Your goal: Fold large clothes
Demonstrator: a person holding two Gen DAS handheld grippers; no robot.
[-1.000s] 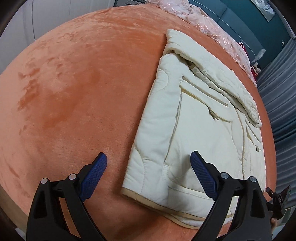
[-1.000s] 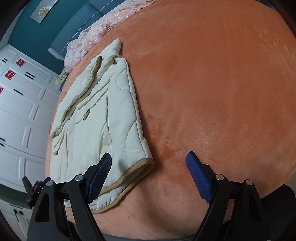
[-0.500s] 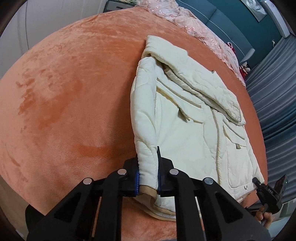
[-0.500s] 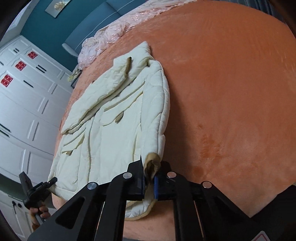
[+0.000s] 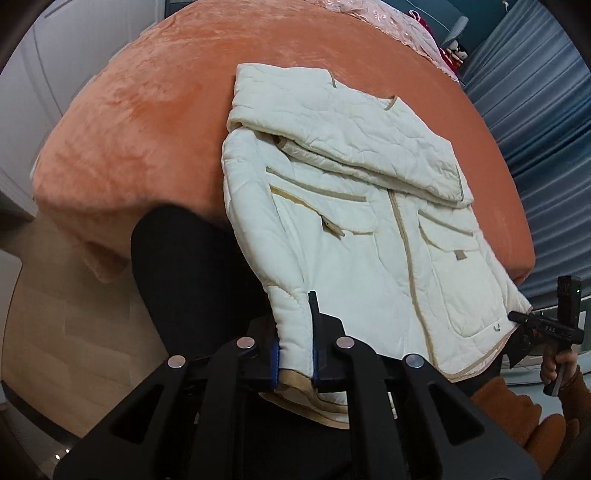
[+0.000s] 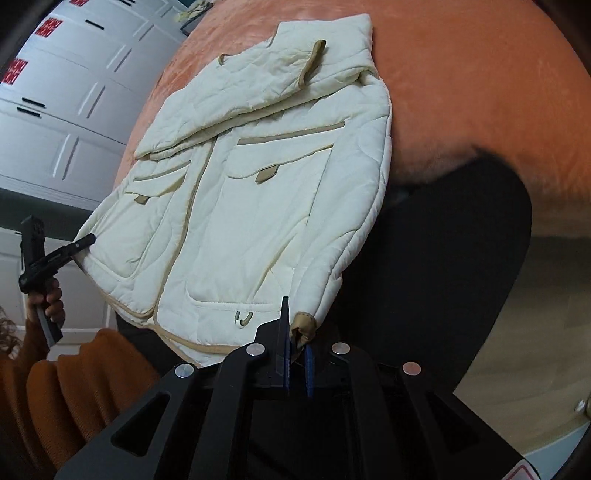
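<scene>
A cream quilted jacket (image 5: 354, 229) with tan trim lies front up on the orange bed (image 5: 147, 122), sleeves folded across its chest. Its hem end is lifted off the bed edge. My left gripper (image 5: 294, 363) is shut on the jacket's left hem corner. My right gripper (image 6: 297, 363) is shut on the jacket's (image 6: 258, 177) right hem corner, tan trim pinched between the pads. The right gripper shows far right in the left wrist view (image 5: 532, 326), and the left gripper shows at the left in the right wrist view (image 6: 79, 243).
The orange bed (image 6: 480, 85) stretches beyond the jacket. Pink bedding (image 5: 388, 18) lies at its far end. White wardrobe doors (image 6: 62, 85) stand on one side, blue curtains (image 5: 535, 110) on the other. A dark shape (image 5: 192, 280) lies below the bed edge.
A second ago both grippers were open over the hem. They closed on the two hem corners, then pulled back and up, drawing the jacket's lower end off the bed edge.
</scene>
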